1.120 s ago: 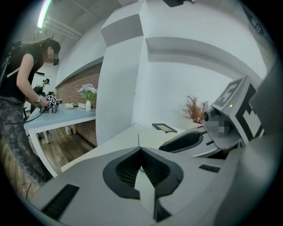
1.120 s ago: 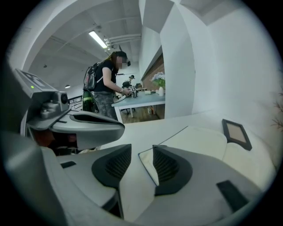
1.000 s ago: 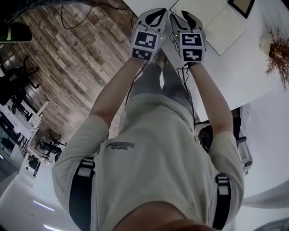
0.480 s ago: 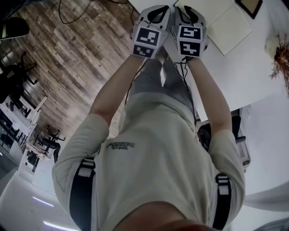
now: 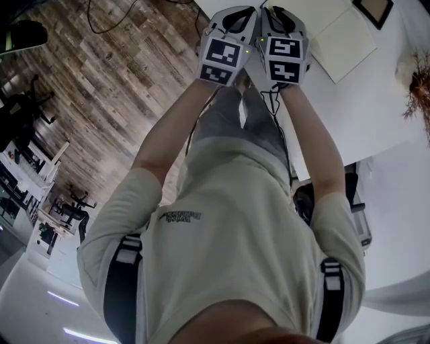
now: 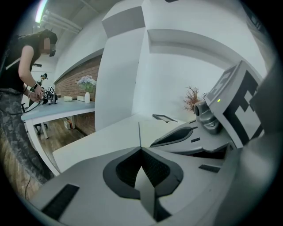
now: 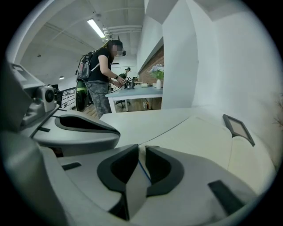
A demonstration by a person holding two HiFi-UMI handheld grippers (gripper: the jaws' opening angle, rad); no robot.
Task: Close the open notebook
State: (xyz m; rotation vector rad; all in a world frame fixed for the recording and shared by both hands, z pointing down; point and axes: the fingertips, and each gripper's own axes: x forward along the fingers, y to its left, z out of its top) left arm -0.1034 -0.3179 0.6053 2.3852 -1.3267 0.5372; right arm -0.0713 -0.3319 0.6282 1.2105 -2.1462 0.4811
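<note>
The open notebook (image 5: 336, 33) lies flat on the white table (image 5: 363, 101), its cream pages up. Both grippers are held side by side at its near left corner. My left gripper (image 5: 236, 15) is shut, with its tip (image 6: 140, 149) at the notebook's left edge (image 6: 154, 130); nothing shows between its pads. My right gripper (image 5: 277, 15) has just been closing. Its jaws (image 7: 142, 148) stand narrow on a thin cream and blue edge of the notebook (image 7: 208, 137), and the pads seem to touch it.
A small dark picture frame (image 5: 373, 10) lies past the notebook. A dried plant (image 5: 416, 74) stands at the table's right end. Wood floor lies left of the table. A person (image 7: 104, 75) works at another table far behind.
The two grippers have drawn slightly closer together and sit a little higher in the head view. The notebook lies open as before.
</note>
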